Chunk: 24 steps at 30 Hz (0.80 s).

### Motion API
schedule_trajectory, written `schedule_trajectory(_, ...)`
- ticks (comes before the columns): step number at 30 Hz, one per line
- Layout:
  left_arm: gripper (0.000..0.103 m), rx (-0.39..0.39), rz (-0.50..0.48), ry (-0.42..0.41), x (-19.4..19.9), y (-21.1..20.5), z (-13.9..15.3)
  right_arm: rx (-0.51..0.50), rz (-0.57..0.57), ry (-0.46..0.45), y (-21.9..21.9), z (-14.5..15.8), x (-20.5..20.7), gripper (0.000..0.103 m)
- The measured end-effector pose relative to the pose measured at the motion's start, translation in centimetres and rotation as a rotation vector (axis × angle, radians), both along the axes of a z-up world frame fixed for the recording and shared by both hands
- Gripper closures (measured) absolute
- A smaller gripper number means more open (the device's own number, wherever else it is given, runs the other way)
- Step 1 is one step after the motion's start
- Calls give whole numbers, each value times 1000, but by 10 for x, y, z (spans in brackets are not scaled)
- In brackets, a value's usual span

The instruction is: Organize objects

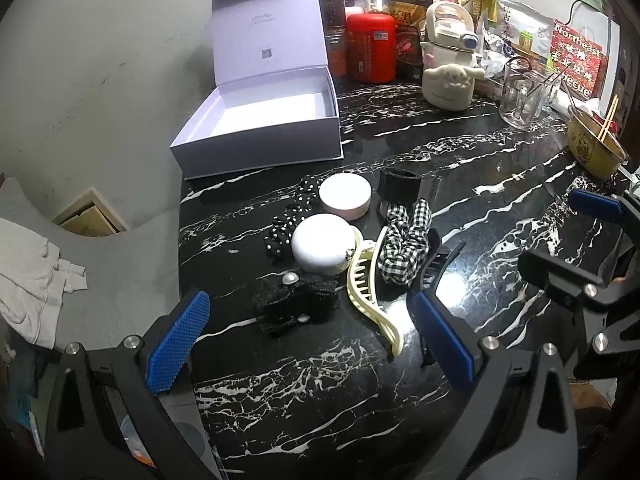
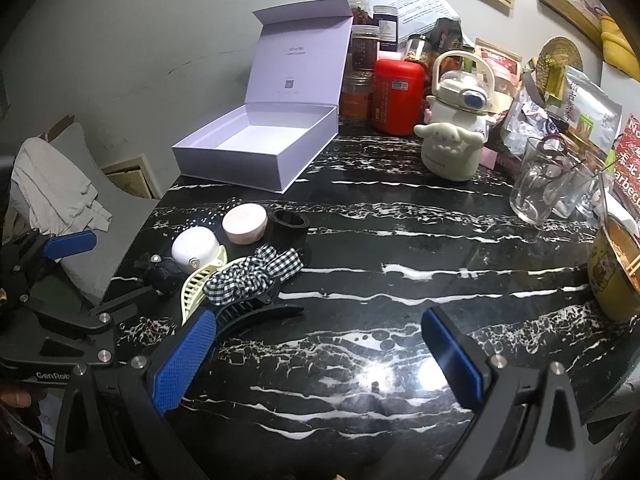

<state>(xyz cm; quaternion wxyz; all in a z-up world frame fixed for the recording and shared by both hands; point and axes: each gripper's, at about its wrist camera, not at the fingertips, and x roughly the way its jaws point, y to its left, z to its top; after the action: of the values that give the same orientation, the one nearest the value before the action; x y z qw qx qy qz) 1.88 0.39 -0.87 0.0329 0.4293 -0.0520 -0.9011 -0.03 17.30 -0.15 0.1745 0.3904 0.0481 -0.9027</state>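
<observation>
Your left gripper (image 1: 308, 340) and right gripper (image 2: 316, 356) both hang spread wide and empty above the black marble counter (image 2: 400, 264). The hair accessories, among them a cream claw clip (image 1: 370, 292) and checked scrunchie (image 1: 404, 240), lie clustered just before the open lavender box (image 1: 256, 128), which looks ready to receive them.
</observation>
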Motion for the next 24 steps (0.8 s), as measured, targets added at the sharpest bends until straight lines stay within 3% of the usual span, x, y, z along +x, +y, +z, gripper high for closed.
schedule_trajectory(10, 1, 44, 22, -14, 5, -2, -5, -29, 48, -21, 4, -7, 2, 0)
schedule_trajectory(24, 1, 19, 21, -44, 11, 1, -22, -26, 89, -23, 0, -13, 4, 0)
